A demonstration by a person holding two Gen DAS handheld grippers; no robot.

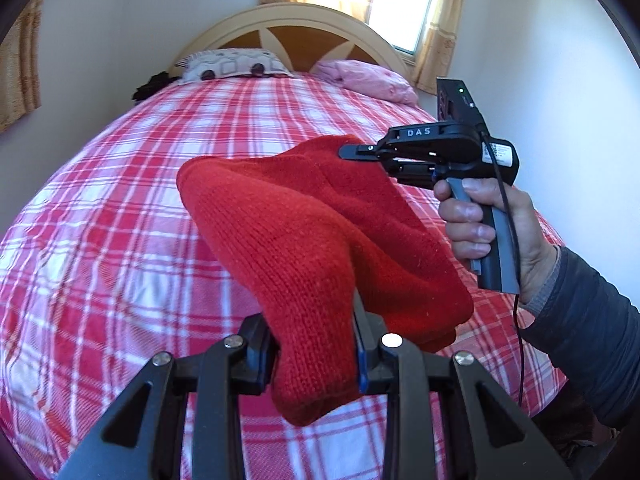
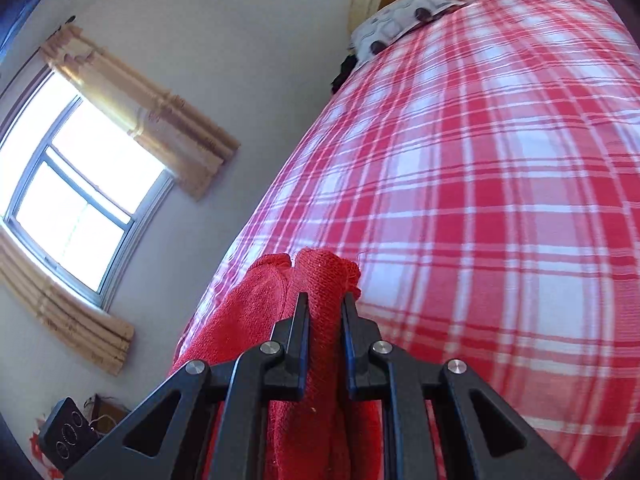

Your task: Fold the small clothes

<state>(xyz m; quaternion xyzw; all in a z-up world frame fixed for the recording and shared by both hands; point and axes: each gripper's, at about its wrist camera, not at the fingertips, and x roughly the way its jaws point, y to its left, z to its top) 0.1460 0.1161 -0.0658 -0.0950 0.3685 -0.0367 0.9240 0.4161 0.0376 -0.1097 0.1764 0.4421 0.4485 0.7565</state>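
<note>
A red knitted garment (image 1: 304, 232) hangs in the air above the bed, held by both grippers. My left gripper (image 1: 312, 320) is shut on its near end, and the cloth bunches between the fingers. My right gripper (image 1: 352, 151) comes in from the right, held by a hand, and is shut on the garment's far edge. In the right wrist view my right gripper (image 2: 325, 300) pinches a fold of the red garment (image 2: 320, 276), which drapes down to the left.
The bed (image 1: 120, 200) has a red and white plaid cover. A patterned pillow (image 1: 232, 64) and a pink pillow (image 1: 372, 80) lie by the headboard (image 1: 296, 28). A window (image 2: 72, 192) with beige curtains is on the wall.
</note>
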